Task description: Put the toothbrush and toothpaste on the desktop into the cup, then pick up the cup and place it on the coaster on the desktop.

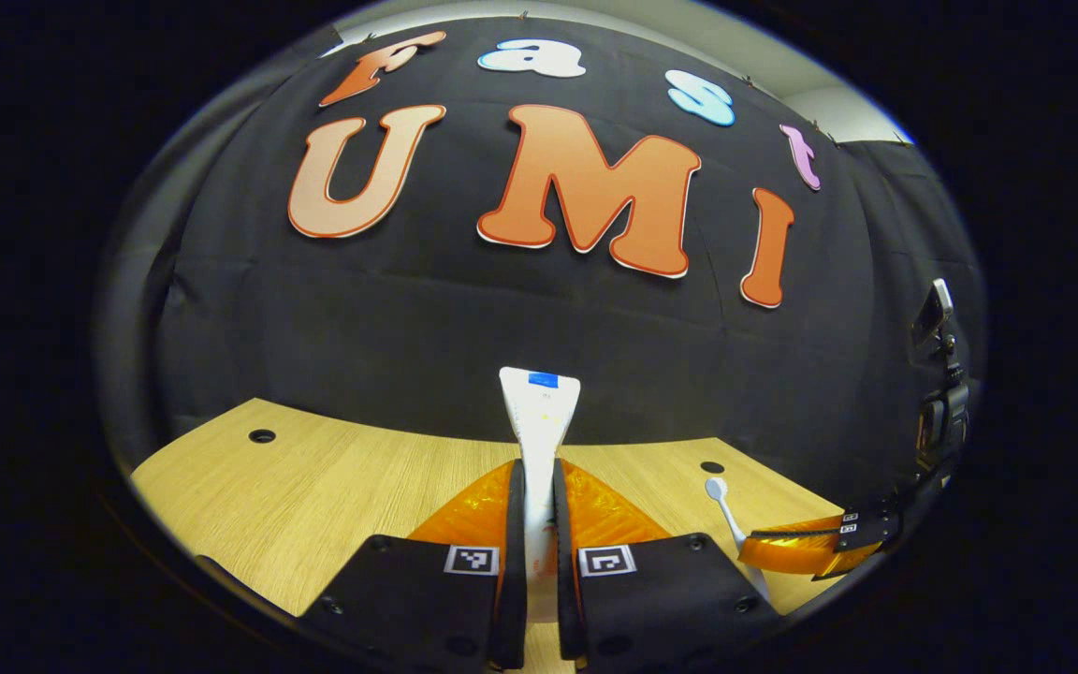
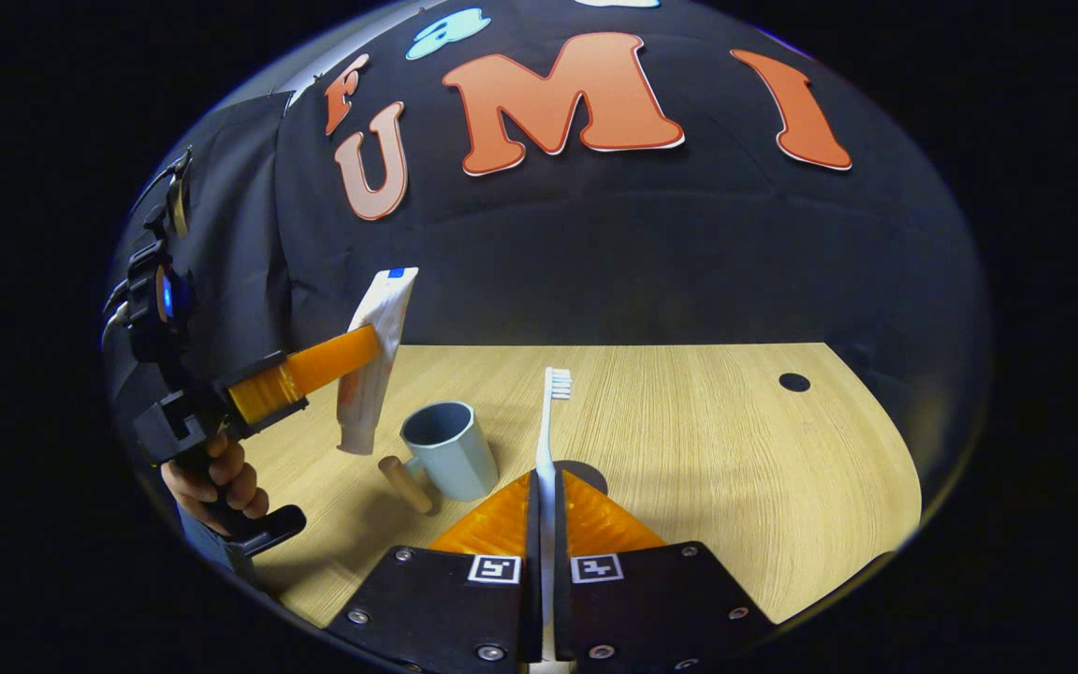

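Cup point(image 2: 450, 459) is the landmark: a grey-blue, faceted mug standing upright on the wood-grain desktop point(image 2: 735, 468), mouth open to the top, with a pale wooden peg handle point(image 2: 405, 484) sticking out toward the camera side.

Left gripper point(image 2: 356, 351) is clamped across the toothpaste point(image 2: 372, 360), a soft white tube with a flat crimped end. In the right gripper view the tube hangs just left of the cup and above its rim, long axis near upright but leaning, crimp up and cap end down, clear of the desktop. In the left gripper view the same tube point(image 1: 539, 421) rises straight between the closed fingers of that gripper point(image 1: 539, 524).

Right gripper point(image 2: 544, 524) is closed on the toothbrush point(image 2: 548, 431), a slim, rigid white stick held along the fingers, bristle head forward and away. The brush sits just right of the cup, on the near side. A dark round coaster point(image 2: 586, 476) peeps out right of the cup, partly hidden by the fingers.

Judging from this, the toothpaste is the nearer to the cup: a short shift right, cap end over the mouth, should drop it in. The leaning tube could catch the rim or tip the light cup.
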A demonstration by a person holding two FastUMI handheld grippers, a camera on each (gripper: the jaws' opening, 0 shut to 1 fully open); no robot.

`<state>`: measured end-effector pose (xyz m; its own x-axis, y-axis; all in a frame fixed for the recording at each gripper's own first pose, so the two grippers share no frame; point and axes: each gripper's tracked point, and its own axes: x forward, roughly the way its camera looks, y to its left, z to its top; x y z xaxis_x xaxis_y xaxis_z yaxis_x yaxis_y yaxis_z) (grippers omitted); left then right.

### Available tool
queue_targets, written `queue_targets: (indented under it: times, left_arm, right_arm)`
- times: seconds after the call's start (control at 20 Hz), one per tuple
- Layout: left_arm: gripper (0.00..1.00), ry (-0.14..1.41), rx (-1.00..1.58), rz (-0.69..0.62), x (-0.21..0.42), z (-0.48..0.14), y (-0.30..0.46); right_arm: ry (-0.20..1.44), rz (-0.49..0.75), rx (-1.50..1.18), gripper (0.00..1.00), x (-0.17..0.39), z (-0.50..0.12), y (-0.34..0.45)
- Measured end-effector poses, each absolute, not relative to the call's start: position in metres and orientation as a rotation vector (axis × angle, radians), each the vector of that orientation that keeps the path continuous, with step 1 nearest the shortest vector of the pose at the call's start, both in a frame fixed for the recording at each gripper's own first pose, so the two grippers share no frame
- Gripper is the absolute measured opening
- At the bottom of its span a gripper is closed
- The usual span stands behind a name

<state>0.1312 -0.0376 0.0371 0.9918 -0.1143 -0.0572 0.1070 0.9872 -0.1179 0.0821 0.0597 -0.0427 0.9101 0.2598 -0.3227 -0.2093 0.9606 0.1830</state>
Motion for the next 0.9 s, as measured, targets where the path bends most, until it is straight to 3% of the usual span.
queue_targets:
  times: [0.5,0.9]
  left_arm:
    - [0.17,0.110,-0.151,-0.138,0.194,-0.004,-0.047]
    - [0.20,0.185,-0.188,-0.133,0.187,-0.033,-0.041]
  right_arm:
    - [0.332,0.234,0.161,0.05,0.103,-0.035,0.056]
    - [0.266,0.235,0.182,0.05,0.109,-0.023,0.057]
